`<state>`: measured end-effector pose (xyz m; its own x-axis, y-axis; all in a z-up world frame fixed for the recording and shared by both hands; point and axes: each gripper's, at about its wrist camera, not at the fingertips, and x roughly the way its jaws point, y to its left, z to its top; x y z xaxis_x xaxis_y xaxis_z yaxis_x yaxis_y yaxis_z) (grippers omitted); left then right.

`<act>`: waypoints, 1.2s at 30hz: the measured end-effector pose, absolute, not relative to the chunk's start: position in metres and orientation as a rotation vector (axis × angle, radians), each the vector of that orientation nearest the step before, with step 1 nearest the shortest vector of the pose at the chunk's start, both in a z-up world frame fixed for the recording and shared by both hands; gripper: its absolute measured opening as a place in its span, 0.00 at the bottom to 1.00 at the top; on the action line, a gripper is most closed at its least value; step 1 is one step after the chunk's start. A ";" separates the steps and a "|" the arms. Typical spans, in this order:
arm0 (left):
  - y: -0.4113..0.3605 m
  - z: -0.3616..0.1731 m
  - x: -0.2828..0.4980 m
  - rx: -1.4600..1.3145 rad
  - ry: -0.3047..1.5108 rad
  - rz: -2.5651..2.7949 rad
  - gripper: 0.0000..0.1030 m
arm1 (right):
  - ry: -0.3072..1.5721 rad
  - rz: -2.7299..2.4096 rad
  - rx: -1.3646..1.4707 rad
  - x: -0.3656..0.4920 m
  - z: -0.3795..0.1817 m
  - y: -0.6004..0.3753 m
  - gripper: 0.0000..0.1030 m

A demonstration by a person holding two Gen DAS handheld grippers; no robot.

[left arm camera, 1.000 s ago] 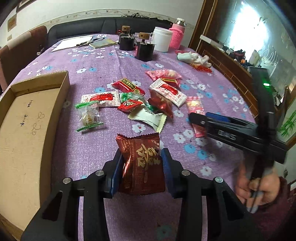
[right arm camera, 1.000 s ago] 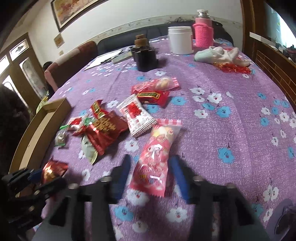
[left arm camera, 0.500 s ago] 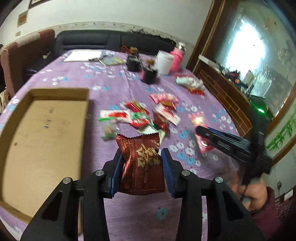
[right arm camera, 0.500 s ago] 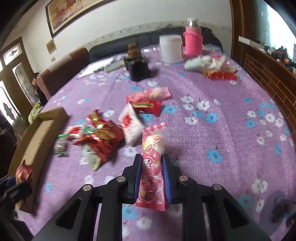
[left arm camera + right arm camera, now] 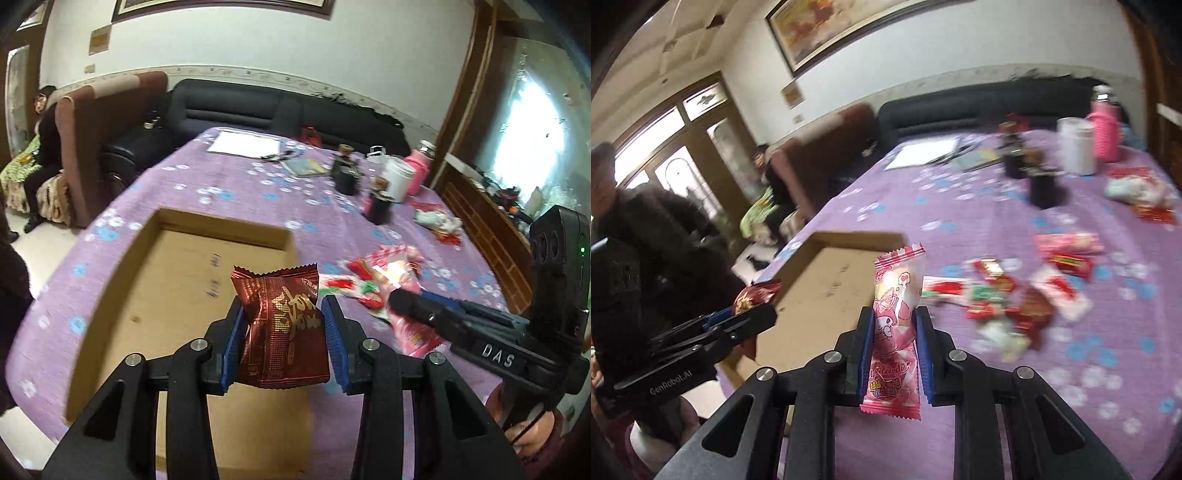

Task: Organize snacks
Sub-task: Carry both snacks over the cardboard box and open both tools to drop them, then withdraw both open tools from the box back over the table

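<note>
My left gripper is shut on a dark red snack packet, held above the near right part of a shallow cardboard box. In the right wrist view my right gripper is shut on a pink and white snack packet, lifted off the table just right of the cardboard box. The right gripper also shows at the right of the left wrist view, with the pink packet in it. The left gripper appears at the left of the right wrist view. A pile of loose snacks lies on the purple cloth.
At the far end of the purple flowered table stand a white jar, a pink bottle, dark cups and papers. A person stands at the left; another sits beyond. A black sofa lies behind.
The right gripper closed on the pink packet and lifted it off the table. Both grippers rose and swung left toward the cardboard box; the red packet stays held.
</note>
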<state>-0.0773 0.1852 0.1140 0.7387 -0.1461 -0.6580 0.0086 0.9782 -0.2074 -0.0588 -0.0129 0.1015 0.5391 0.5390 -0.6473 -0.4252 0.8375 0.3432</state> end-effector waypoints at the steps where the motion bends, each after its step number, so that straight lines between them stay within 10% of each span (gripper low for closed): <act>1: 0.191 0.114 -0.074 -0.197 0.738 -0.078 0.37 | 0.834 0.588 0.157 -0.053 0.099 -0.005 0.21; 28: 0.262 0.029 0.051 -0.451 0.955 0.013 0.39 | 0.906 0.529 0.074 0.044 0.036 0.096 0.26; 36: 0.270 0.067 0.020 -0.479 0.841 0.059 0.39 | 0.765 0.496 0.111 0.018 0.085 0.045 0.46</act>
<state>0.0200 0.2701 0.0666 0.6713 -0.1363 -0.7286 -0.2363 0.8923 -0.3846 0.0183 0.0451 0.0850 0.6124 0.4692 -0.6363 -0.3897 0.8794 0.2734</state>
